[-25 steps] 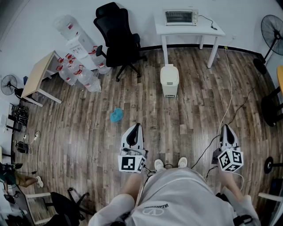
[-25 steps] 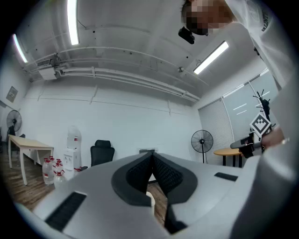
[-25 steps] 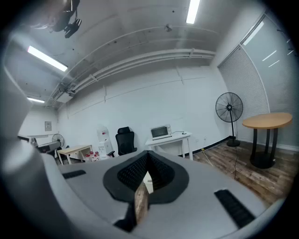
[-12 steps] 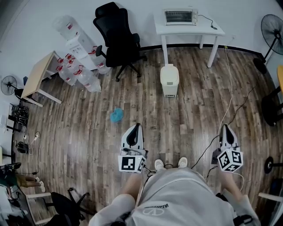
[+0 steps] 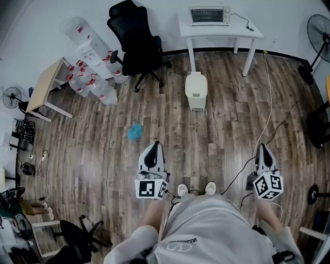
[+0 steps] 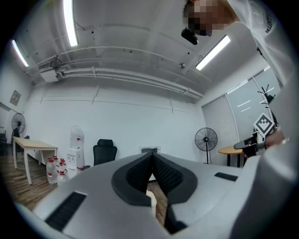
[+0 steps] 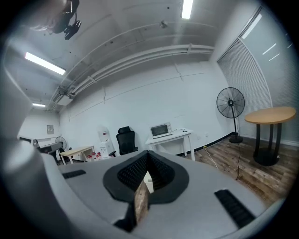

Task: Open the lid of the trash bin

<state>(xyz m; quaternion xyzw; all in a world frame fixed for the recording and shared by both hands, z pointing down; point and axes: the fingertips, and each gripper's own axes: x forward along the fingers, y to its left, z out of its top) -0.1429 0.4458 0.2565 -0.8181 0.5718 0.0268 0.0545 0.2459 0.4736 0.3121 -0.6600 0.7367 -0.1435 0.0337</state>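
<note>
The cream trash bin (image 5: pixel 196 91) stands on the wood floor in front of the white table, with its lid down. Both grippers are held low near the person's body, well short of the bin. My left gripper (image 5: pixel 154 147) points toward the bin with its jaws shut and nothing between them. My right gripper (image 5: pixel 263 148) is off to the right, also shut and empty. In the left gripper view a sliver of the bin (image 6: pixel 152 200) shows below the closed jaws. The right gripper view shows a pale sliver of the bin (image 7: pixel 148 179) in the same way.
A white table (image 5: pixel 242 34) with a toaster oven (image 5: pixel 209 15) stands behind the bin. A black office chair (image 5: pixel 135 41) and water bottles (image 5: pixel 90 81) are at the back left. A blue scrap (image 5: pixel 135 132) lies on the floor. A cable (image 5: pixel 268 103) runs at right, near a fan (image 5: pixel 319 30).
The head view has shifted slightly, so the bin and furniture sit a little higher and left in the frame. Both grippers stay shut and hold almost the same place.
</note>
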